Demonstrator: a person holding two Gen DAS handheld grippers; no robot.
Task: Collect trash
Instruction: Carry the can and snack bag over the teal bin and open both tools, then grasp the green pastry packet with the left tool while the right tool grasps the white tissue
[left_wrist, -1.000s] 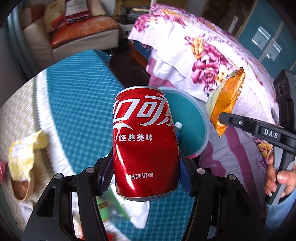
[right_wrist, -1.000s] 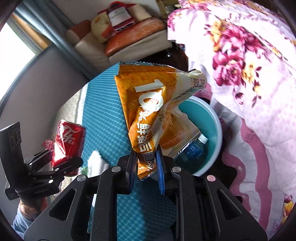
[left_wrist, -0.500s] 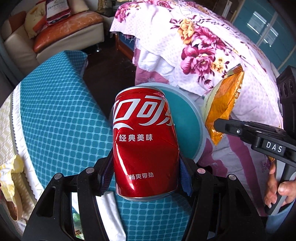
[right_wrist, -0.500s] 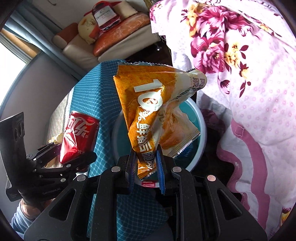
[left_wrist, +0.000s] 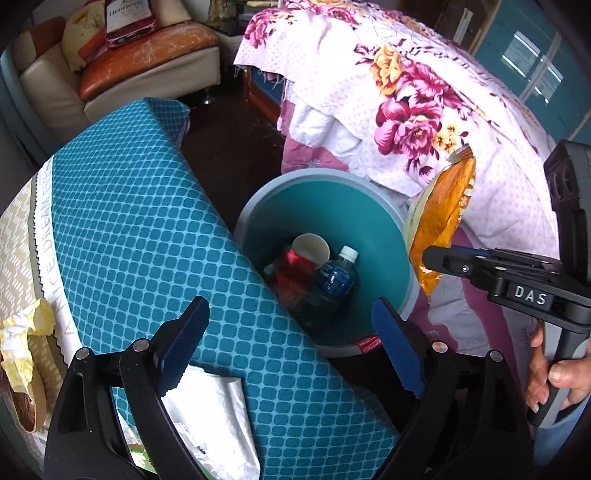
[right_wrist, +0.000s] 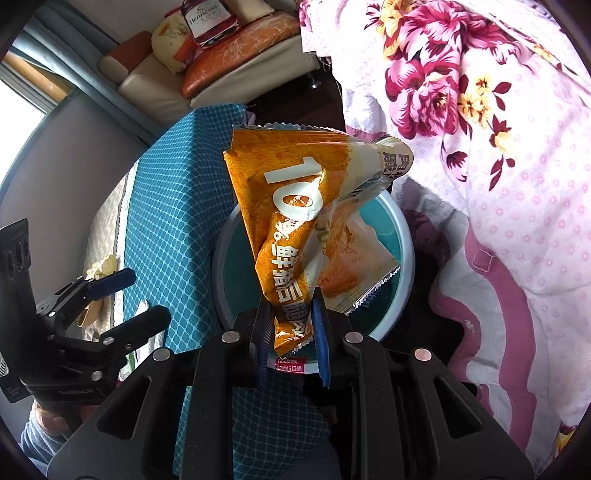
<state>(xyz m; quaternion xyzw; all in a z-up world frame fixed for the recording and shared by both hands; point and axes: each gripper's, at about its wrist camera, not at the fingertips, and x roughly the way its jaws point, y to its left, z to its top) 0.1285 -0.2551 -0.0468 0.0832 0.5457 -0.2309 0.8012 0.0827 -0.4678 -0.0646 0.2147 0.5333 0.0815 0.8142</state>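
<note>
Right hand-held gripper (right_wrist: 290, 328) around snack bag (right_wrist: 295, 229), above bin (left_wrist: 369, 206).

white raised letters "das" on the right gripper (left_wrist: 428, 258). "hennessy" on a red box (left_wrist: 127, 16) on the sofa. pale letters "a nice dream" along the tablecloth (left_wrist: 44, 236) border. a large white "10" and chinese characters on the orange snack bag (right_wrist: 295, 229).

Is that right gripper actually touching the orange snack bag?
Touching. In the right wrist view the right gripper pinches the lower end of the orange snack bag between its two blue pads, above the bin.
</note>
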